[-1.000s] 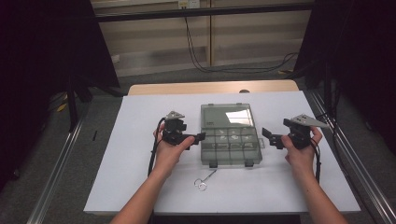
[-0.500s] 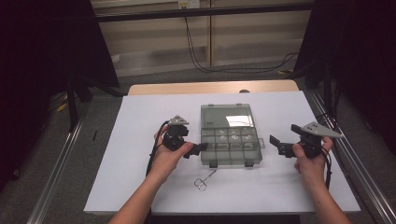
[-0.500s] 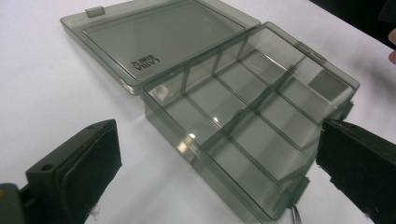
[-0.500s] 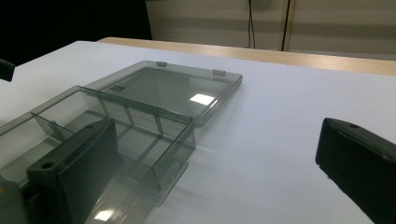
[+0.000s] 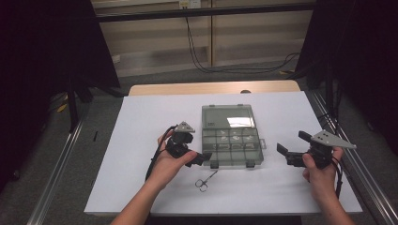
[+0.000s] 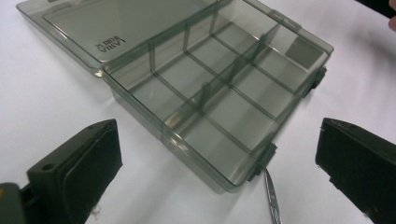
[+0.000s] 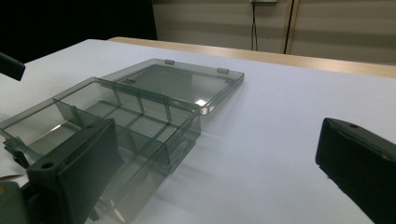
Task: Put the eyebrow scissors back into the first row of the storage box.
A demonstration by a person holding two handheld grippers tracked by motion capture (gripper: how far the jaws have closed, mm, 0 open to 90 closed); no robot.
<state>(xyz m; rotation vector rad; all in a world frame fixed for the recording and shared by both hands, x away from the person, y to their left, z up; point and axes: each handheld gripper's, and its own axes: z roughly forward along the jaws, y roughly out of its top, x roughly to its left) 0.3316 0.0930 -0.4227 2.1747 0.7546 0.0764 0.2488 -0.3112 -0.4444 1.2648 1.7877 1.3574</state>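
A clear grey compartment box [image 5: 231, 145] lies open mid-table, its lid [image 5: 228, 117] flat behind it and its compartments empty. My left gripper [image 5: 202, 157] is at the box's near left corner, open, with nothing between the jaws. In the left gripper view the box [image 6: 210, 102] lies just ahead of the wide-apart jaws of the left gripper [image 6: 219, 172]. My right gripper [image 5: 292, 143] is off to the right of the box, apart from it and open. In the right gripper view the box [image 7: 93, 121] lies to the left of the right gripper [image 7: 215, 172]. Small scissors [image 5: 204, 180] lie in front of the box.
A white sheet [image 5: 141, 122] covers the table, with a wooden edge [image 5: 211, 87] at the back. Metal rails [image 5: 356, 159] run along both sides. The scissors' tip [image 6: 273, 200] lies near the box's front latch. Cables hang on the far wall.
Both grippers drew back toward the person. The right one moved right, away from the box's right side; the left slid from the box's left side to its near corner.
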